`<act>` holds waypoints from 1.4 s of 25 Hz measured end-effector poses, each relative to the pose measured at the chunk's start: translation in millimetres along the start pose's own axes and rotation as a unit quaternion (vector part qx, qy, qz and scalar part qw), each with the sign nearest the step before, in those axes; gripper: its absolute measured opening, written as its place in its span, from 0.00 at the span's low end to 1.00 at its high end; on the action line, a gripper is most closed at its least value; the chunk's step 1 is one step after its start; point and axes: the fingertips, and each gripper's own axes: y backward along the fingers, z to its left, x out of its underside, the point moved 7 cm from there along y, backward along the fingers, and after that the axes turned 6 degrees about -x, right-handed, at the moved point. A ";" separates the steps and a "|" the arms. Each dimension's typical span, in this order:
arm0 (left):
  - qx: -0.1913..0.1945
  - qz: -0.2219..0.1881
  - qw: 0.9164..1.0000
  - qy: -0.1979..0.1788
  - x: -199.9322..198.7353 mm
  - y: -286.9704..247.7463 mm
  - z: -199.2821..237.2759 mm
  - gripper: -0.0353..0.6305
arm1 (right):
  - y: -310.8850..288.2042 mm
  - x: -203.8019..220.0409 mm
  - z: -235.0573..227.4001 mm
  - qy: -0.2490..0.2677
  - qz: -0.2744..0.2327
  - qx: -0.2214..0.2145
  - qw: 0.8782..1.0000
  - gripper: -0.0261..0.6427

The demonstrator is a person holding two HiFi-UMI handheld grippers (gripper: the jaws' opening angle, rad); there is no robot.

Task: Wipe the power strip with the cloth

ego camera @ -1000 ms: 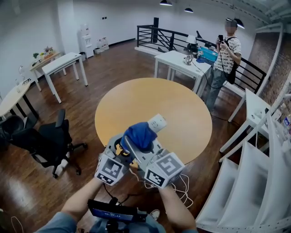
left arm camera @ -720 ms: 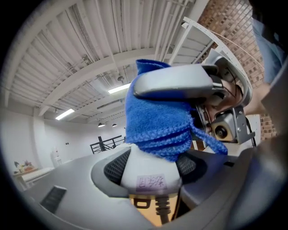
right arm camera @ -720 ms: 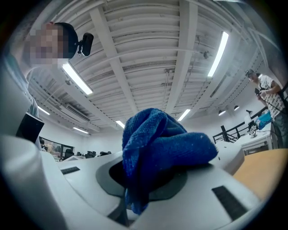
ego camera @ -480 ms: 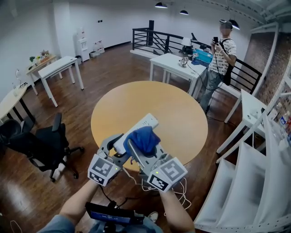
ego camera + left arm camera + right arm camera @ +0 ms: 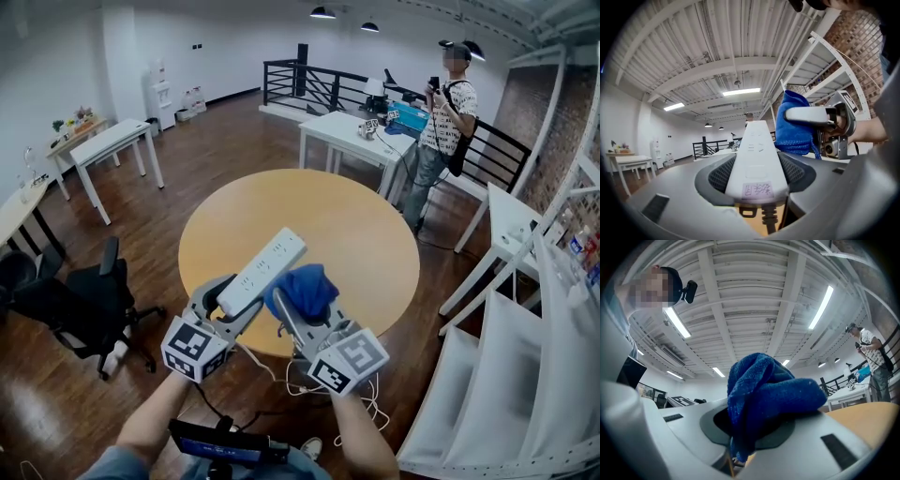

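Observation:
A long white power strip point(image 5: 261, 272) point(image 5: 756, 157) is held in the air over the near edge of the round wooden table point(image 5: 347, 220). My left gripper point(image 5: 228, 302) point(image 5: 757, 180) is shut on its cable end, and its white cable point(image 5: 267, 375) hangs down below. A bunched blue cloth point(image 5: 302, 292) point(image 5: 761, 397) is clamped in my right gripper point(image 5: 300, 309) point(image 5: 754, 425), which is shut on it. The cloth sits just right of the strip, apart from it. In the left gripper view the blue cloth point(image 5: 797, 124) and the right gripper point(image 5: 834, 124) show at the right.
A person point(image 5: 442, 112) stands beyond the table beside a white desk point(image 5: 361, 136). A black office chair point(image 5: 80, 300) is at the left, white desks point(image 5: 108, 145) at the far left. White shelving point(image 5: 525, 375) stands at the right.
The blue cloth has come off the power strip and moved to the right of it. The strip, covered by the cloth before, now shows full length and has swung leftward.

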 end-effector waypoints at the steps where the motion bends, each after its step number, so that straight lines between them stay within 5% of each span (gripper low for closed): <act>1: 0.001 0.001 1.000 0.002 -2.1 1.2 -1.4 0.48 | 0.4 0.3 -0.5 0.000 0.000 0.001 1.000 0.13; 25: 0.015 0.018 0.999 -0.045 3.1 11.1 -15.8 0.48 | 34.7 -31.7 -53.9 0.024 -0.021 0.092 0.995 0.13; 35: 0.032 -0.018 0.996 -0.081 -5.3 9.7 -18.7 0.48 | 31.3 -45.7 -63.8 0.033 -0.008 0.107 0.994 0.13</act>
